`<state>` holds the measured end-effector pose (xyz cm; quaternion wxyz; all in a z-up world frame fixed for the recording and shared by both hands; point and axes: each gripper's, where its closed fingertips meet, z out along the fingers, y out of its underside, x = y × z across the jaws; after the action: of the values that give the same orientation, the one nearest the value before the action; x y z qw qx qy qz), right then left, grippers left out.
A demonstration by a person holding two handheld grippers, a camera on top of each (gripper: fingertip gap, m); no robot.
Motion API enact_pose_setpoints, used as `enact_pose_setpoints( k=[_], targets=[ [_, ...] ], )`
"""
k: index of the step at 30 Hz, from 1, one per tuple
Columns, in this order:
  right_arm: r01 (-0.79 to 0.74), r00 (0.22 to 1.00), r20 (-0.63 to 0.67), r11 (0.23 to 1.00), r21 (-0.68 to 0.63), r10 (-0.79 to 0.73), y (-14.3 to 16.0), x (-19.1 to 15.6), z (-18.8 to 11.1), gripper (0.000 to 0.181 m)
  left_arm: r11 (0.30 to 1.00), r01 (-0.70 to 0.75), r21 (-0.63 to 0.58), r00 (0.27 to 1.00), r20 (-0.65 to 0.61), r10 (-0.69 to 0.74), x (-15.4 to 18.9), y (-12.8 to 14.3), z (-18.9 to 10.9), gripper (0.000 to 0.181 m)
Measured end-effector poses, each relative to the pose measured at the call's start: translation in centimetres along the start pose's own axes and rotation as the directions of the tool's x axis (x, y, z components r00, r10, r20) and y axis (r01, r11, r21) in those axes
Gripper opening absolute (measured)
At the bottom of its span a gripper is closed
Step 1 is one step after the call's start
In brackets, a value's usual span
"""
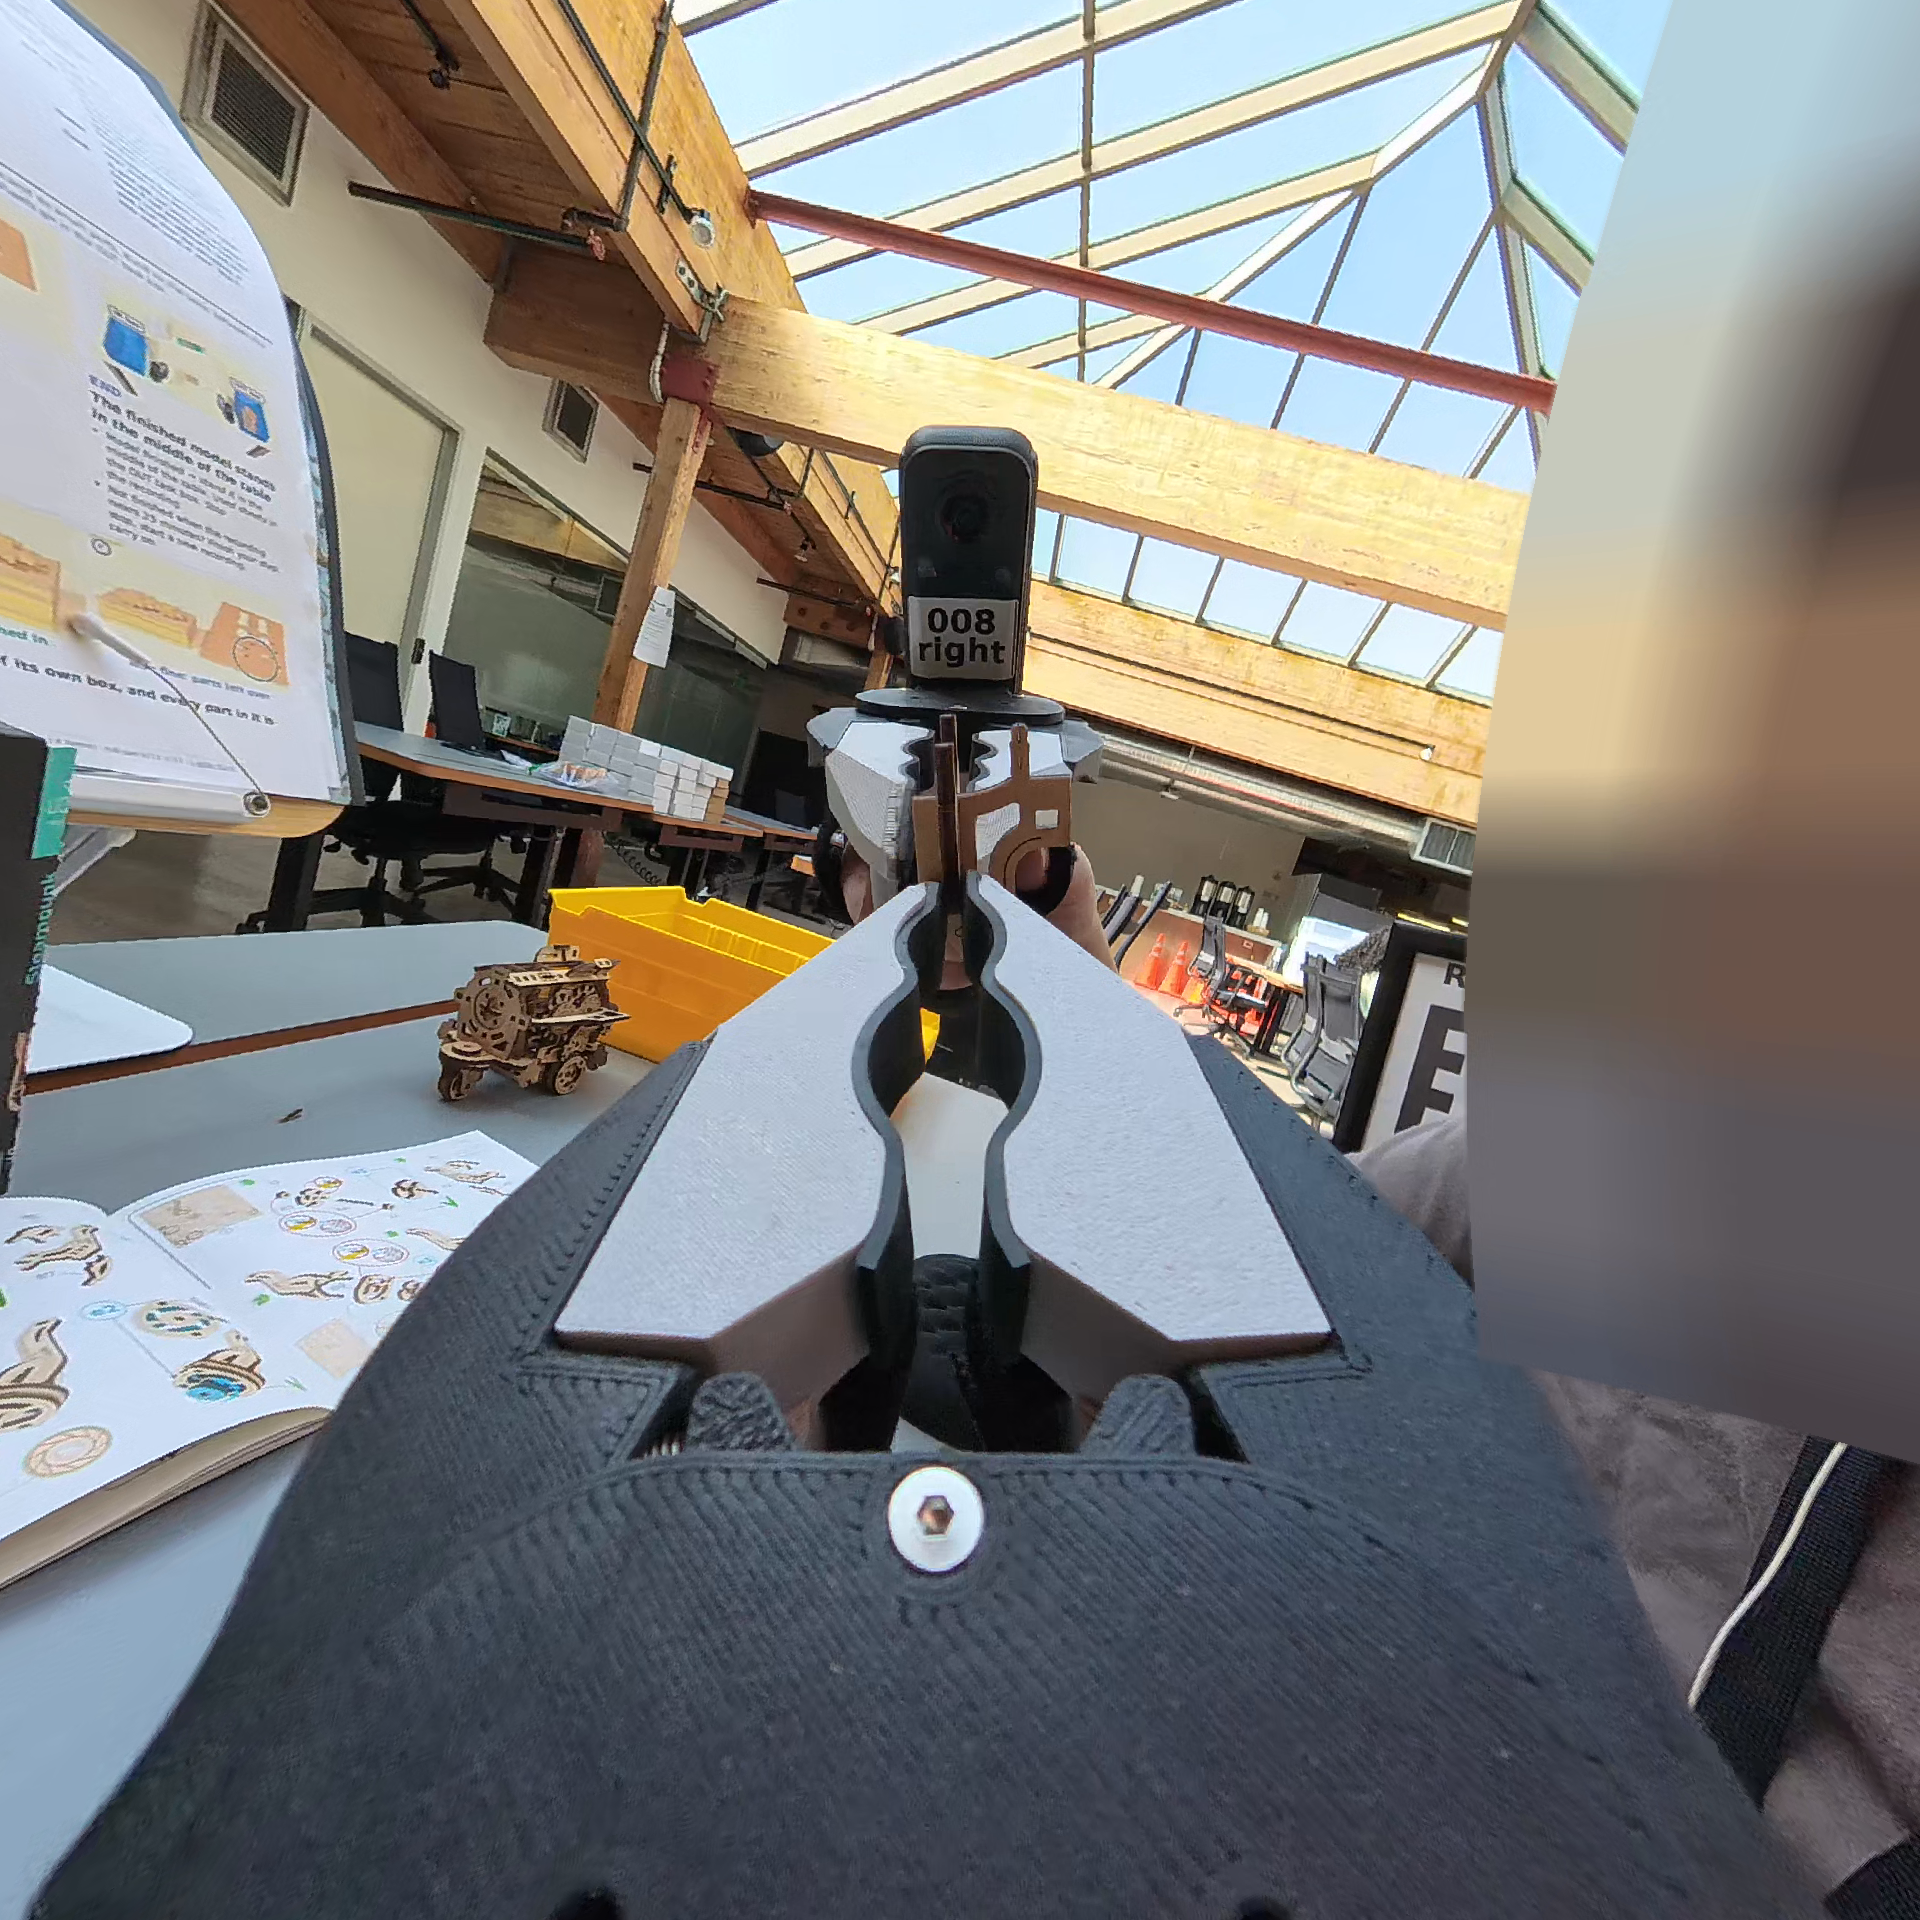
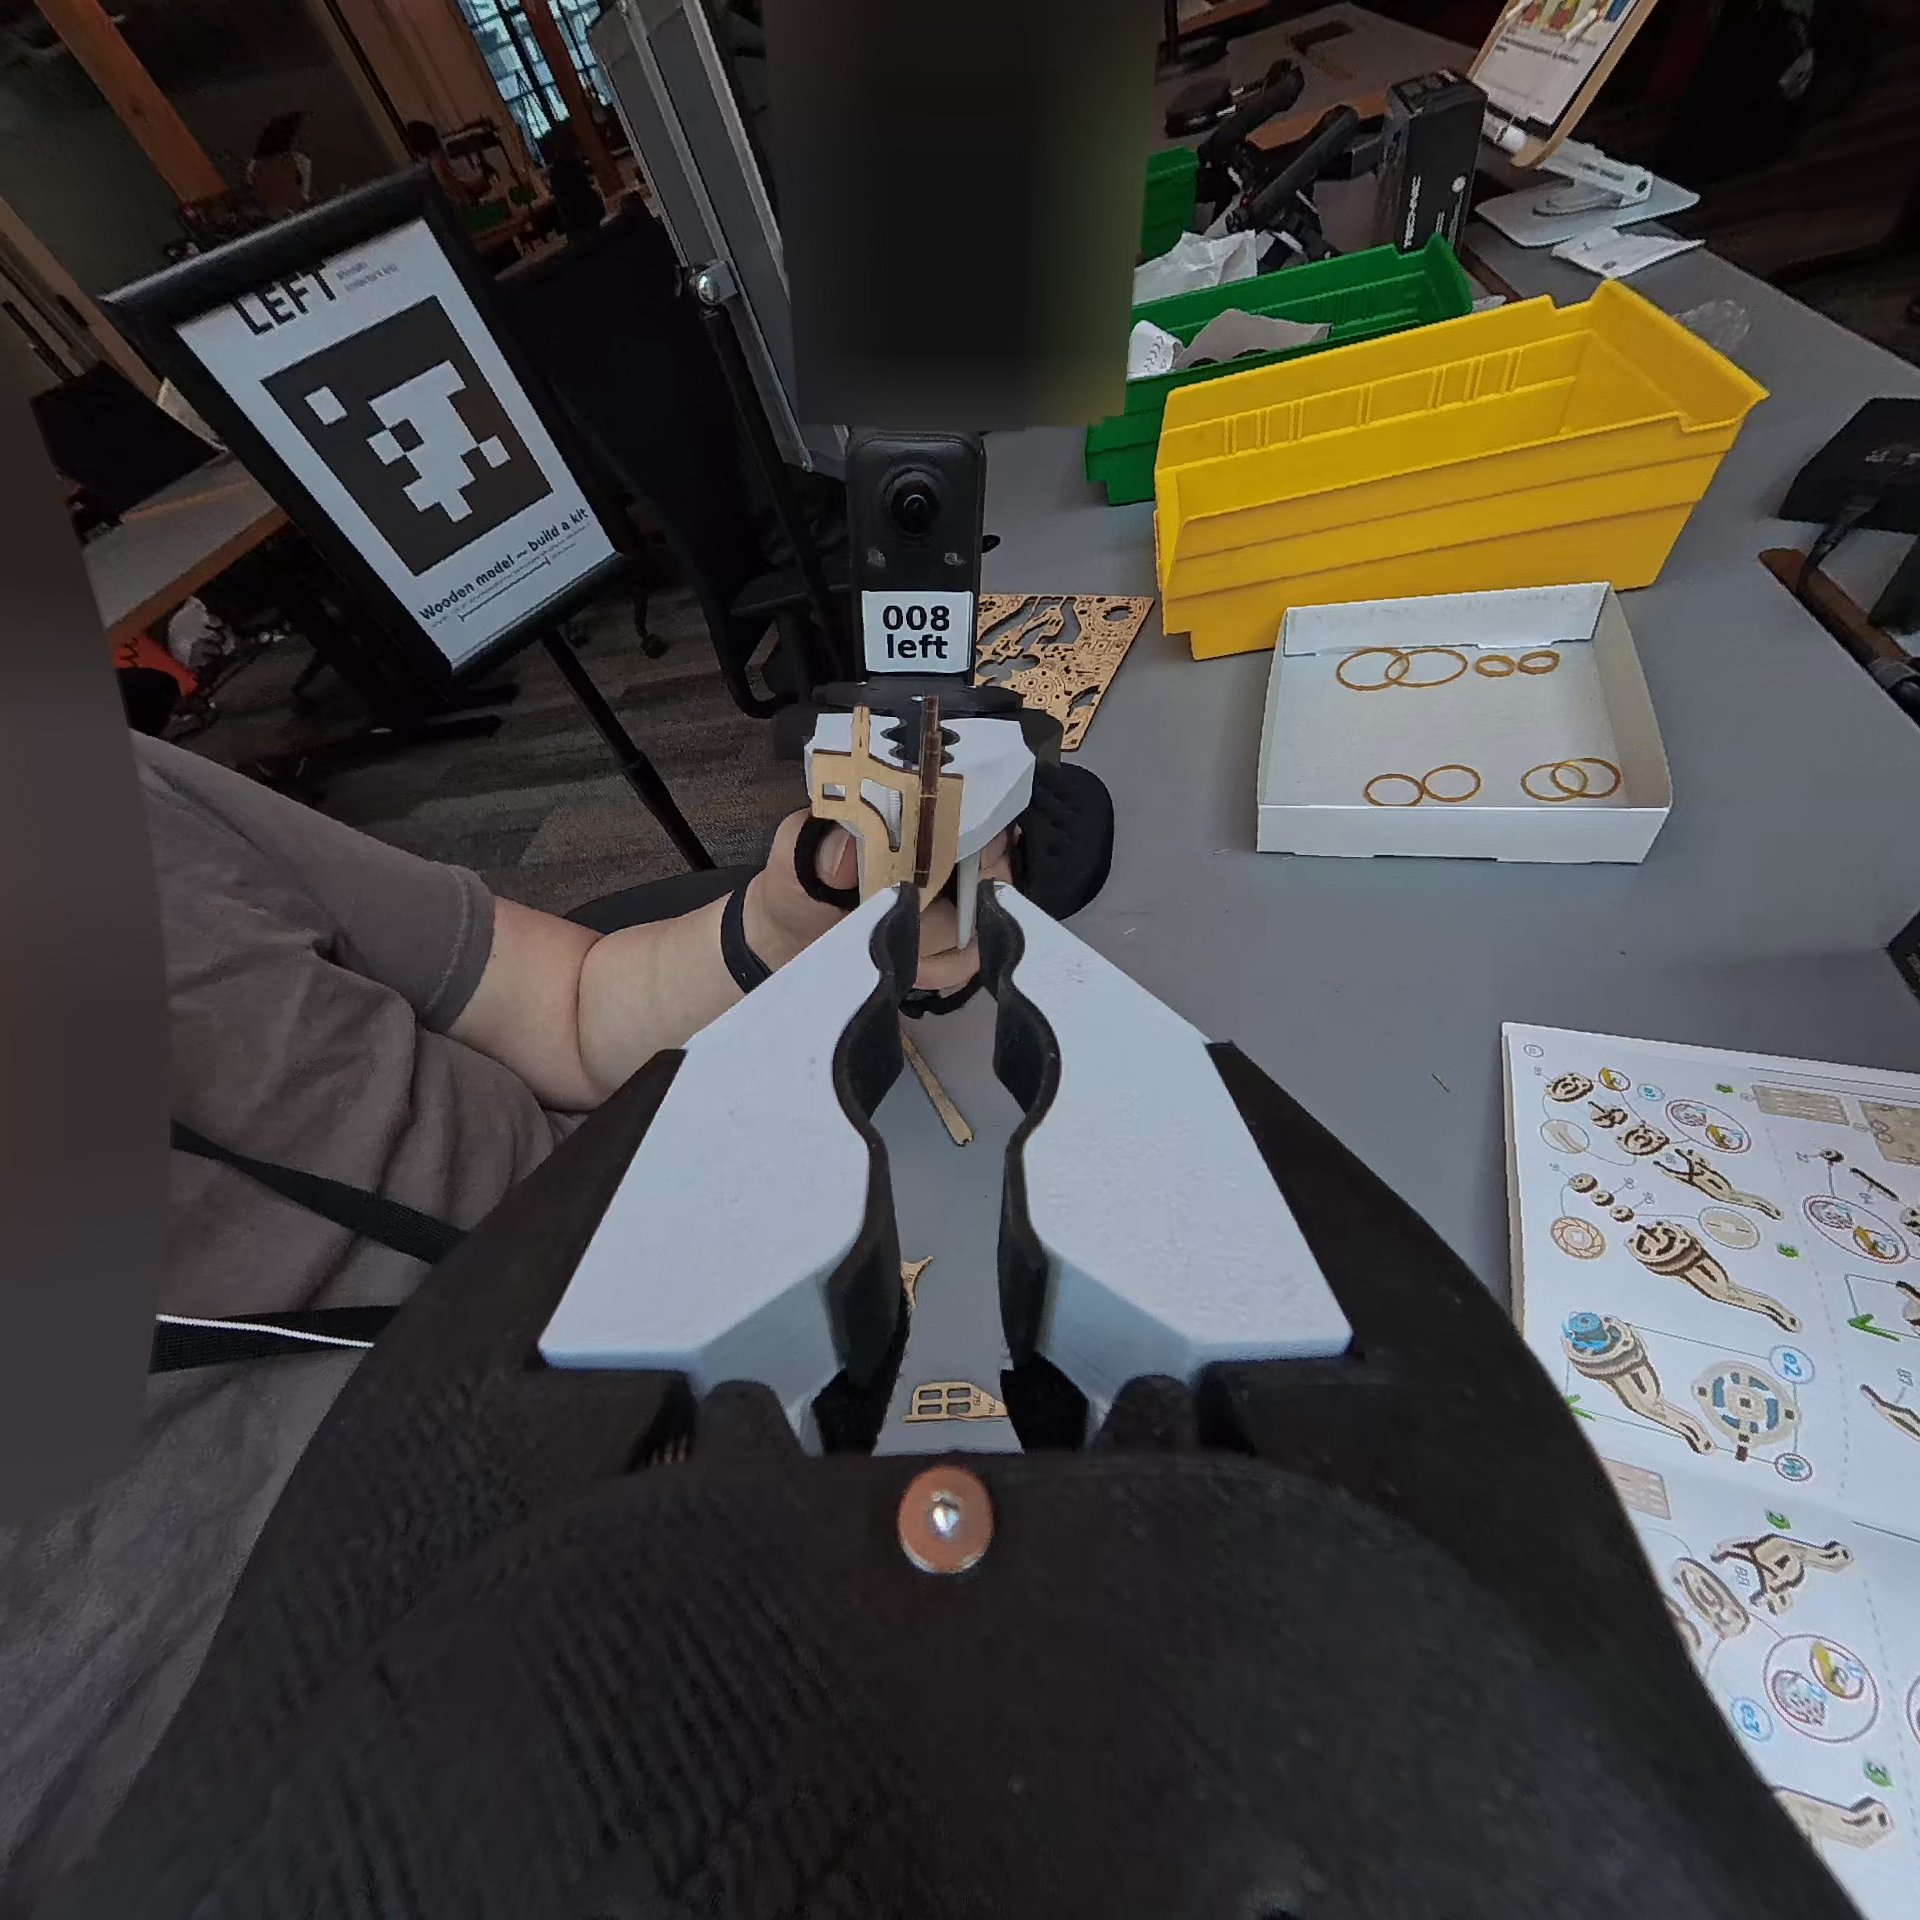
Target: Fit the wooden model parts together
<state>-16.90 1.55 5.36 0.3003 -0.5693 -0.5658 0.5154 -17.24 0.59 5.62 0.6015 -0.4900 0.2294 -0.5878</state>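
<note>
A small wooden sub-assembly is held up between the two facing grippers: a flat tan plate with cut-outs (image 2: 857, 805) crossed by a thin dark-edged strip seen edge-on (image 2: 928, 790). In the left wrist view the strip (image 1: 945, 821) rises from my left gripper (image 1: 951, 896), which is shut on its lower end, with the plate (image 1: 1023, 826) beside it. My right gripper (image 2: 940, 899) points at the assembly from the other side. Its fingers stand a little apart, with the left fingertip (image 2: 891, 914) at the strip's lower end and a hand visible through the gap.
On the grey table are a finished wooden model vehicle (image 1: 530, 1023), stacked yellow bins (image 2: 1434, 488), a green bin (image 2: 1288, 312), a white tray of rings (image 2: 1455, 821), a punched wooden sheet (image 2: 1070, 644), an open instruction booklet (image 2: 1714, 1299) and loose wooden bits (image 2: 935, 1101). A marker sign (image 2: 395, 447) stands off the table. The grippers are tip to tip, or close to it.
</note>
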Motion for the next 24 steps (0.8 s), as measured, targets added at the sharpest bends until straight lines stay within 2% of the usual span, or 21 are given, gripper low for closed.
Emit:
enact_pose_setpoints(
  k=[3,6,11,15,17,20,22,24],
  targets=[
    [0.014,1.000,-0.013,0.999,0.029,-0.013,-0.5,0.2,-0.6,0.020,0.999,0.031,-0.031,0.999,0.014,-0.030,-0.5,0.4,-0.1,0.000],
    [0.055,0.997,-0.049,0.998,0.038,-0.053,-0.7,0.6,-1.5,0.022,0.986,0.107,-0.130,0.994,0.025,-0.105,-1.2,2.1,0.2,0.001],
    [0.156,0.978,-0.130,0.986,-0.051,-0.162,0.7,1.7,-3.4,0.026,0.939,0.163,-0.302,0.986,0.079,-0.146,-2.1,5.0,0.2,0.000],
    [0.177,0.972,-0.142,0.980,-0.091,-0.189,2.0,1.8,-4.0,0.033,0.813,0.171,-0.556,0.983,0.155,-0.101,-3.3,9.7,-0.5,0.000],
    [0.162,0.976,-0.127,0.978,-0.129,-0.178,4.0,2.0,-3.8,0.037,0.738,0.161,-0.655,0.985,0.154,-0.078,-3.2,11.6,-0.9,0.000],
    [0.155,0.983,-0.072,0.969,-0.193,-0.172,8.2,1.9,-3.2,0.038,0.625,0.115,-0.772,0.991,0.130,-0.022,-3.6,13.7,-1.1,0.000],
    [0.148,0.986,-0.043,0.968,-0.204,-0.160,10.7,1.8,-2.8,0.038,0.523,0.060,-0.850,0.994,0.100,0.048,-4.5,15.1,-1.3,0.000],
    [0.130,0.987,-0.073,0.975,-0.183,-0.145,12.5,2.7,-2.7,0.036,0.409,-0.035,-0.912,0.991,0.022,0.135,-5.3,16.4,-1.5,0.000]
  ],
)
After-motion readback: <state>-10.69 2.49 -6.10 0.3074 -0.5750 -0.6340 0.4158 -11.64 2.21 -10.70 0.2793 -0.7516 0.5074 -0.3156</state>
